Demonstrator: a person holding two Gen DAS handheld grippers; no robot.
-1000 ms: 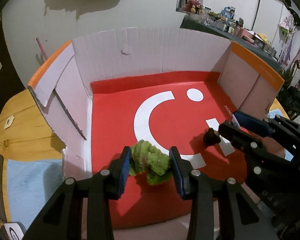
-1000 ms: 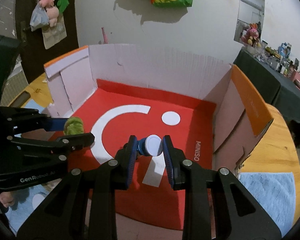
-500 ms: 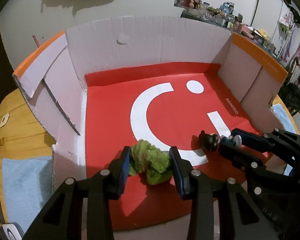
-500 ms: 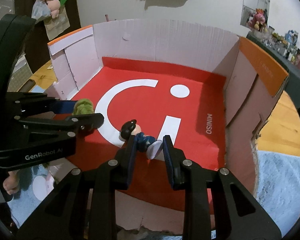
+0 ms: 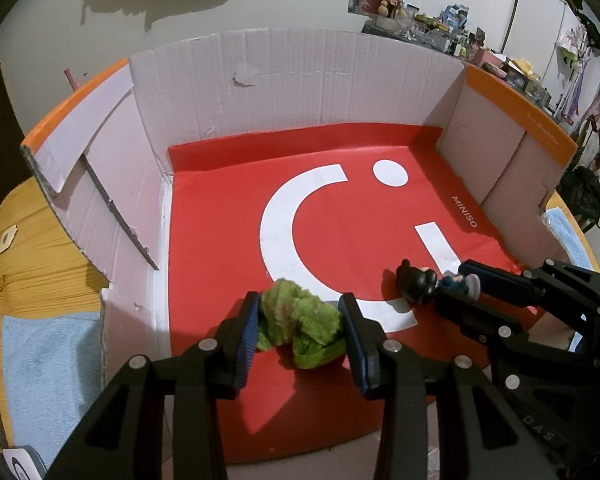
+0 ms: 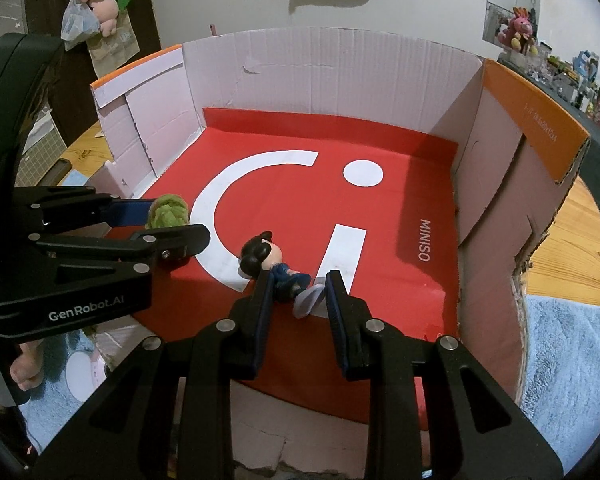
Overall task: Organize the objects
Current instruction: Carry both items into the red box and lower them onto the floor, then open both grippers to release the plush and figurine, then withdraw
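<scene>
Grippers both hang low over the near edge of the red-lined cardboard box (image 5: 292, 80), the left gripper (image 5: 298, 326) clamping a fuzzy green plush toy (image 5: 300, 324), the right gripper (image 6: 298, 296) pinching a black-haired figurine (image 6: 278, 268), seemingly for setting down inside.

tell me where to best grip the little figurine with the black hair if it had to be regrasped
Grip the figurine across its narrow blue torso, coming from the near open side of the box, as the right gripper does now. It lies tilted, head toward the far wall; the round head and flat base would probably slip more easily.
</scene>
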